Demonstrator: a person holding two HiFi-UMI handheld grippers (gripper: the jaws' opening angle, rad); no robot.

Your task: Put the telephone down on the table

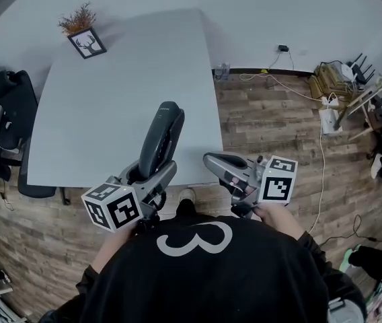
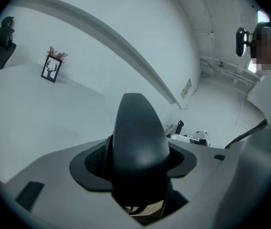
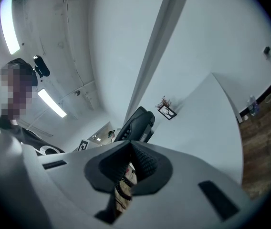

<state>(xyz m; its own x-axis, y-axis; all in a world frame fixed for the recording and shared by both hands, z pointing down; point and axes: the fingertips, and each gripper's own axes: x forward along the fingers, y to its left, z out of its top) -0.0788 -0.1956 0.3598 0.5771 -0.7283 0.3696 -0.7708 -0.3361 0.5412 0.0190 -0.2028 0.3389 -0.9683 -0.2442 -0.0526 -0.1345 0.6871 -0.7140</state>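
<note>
Telephone [image 1: 163, 136] is not yet down: you have it in the left gripper [image 1: 152, 173], jaws part-open and pressed on the lower half of the handset, one on each flank. The top end stands up and leans away from you. It hangs over the near edge of the table [image 1: 110, 99], toward the near right corner, and from above it looks clear of the top. Gripping low on the body leaves the long upper end free, which I'd judge suits laying it flat, far end first. The handset is dark matt plastic, a smooth curved back narrowing to a rounded end, with buttons on the face seen from the right gripper view. The right gripper [image 1: 211, 161] is held off the table's near right corner, just beside the phone and not touching it. Its ribbed dark pads meet at the tips and hold nothing you could count on. The coiled cord [image 3: 123, 187] shows through the slit below them and looks to hang beyond, though I can't be sure. Table top is plain pale, matt and bare in front of the phone. A framed deer print [image 1: 87, 43] with a dried sprig [image 1: 77, 20] sits well apart at the far left corner. Floor [image 1: 265, 133] is wood-grain plank.
</note>
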